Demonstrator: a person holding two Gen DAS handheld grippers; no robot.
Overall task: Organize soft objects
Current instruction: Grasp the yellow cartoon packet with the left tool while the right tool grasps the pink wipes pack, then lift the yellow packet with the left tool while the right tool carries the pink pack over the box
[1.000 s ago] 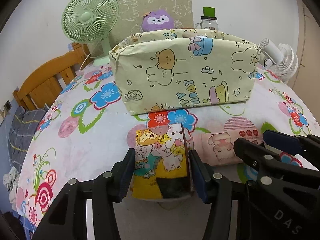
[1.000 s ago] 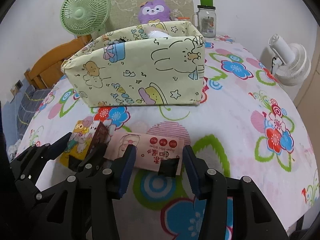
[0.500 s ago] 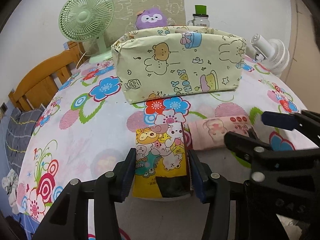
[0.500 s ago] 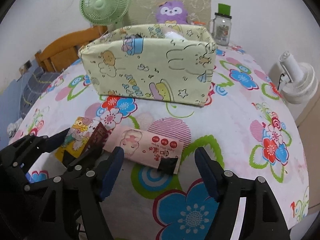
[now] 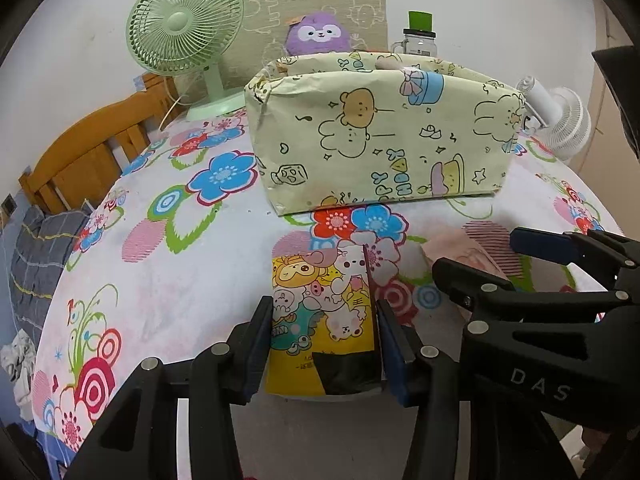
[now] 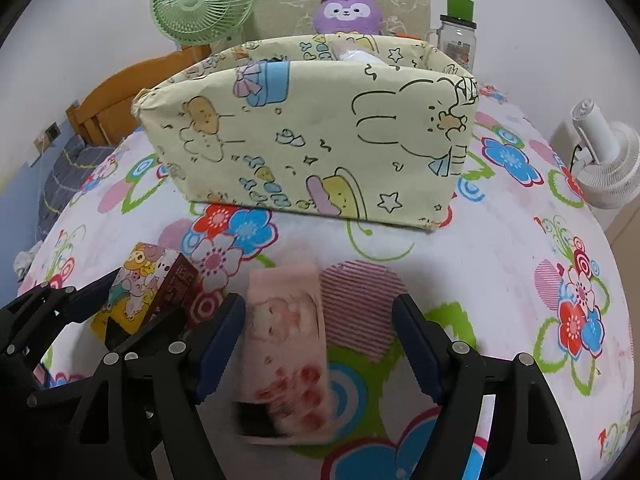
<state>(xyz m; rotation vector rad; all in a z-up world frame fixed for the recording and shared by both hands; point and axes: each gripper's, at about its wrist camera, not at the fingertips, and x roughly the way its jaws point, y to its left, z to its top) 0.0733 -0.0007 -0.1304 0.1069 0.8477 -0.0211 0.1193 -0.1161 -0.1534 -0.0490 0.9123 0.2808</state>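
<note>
Two packs not yet in the box

Left claw (image 5: 324, 344) pinched the cartoon pack (image 5: 322, 320); right claw (image 6: 320, 344) gaped around the pink pack (image 6: 286, 344); box (image 6: 312, 136) partly filled.

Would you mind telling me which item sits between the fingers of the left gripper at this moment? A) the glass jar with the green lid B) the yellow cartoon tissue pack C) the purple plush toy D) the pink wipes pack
B: in the left wrist view the left gripper has its fingers against both sides of the yellow cartoon tissue pack; the pink wipes pack lies between the open jaws of the right gripper.
</note>
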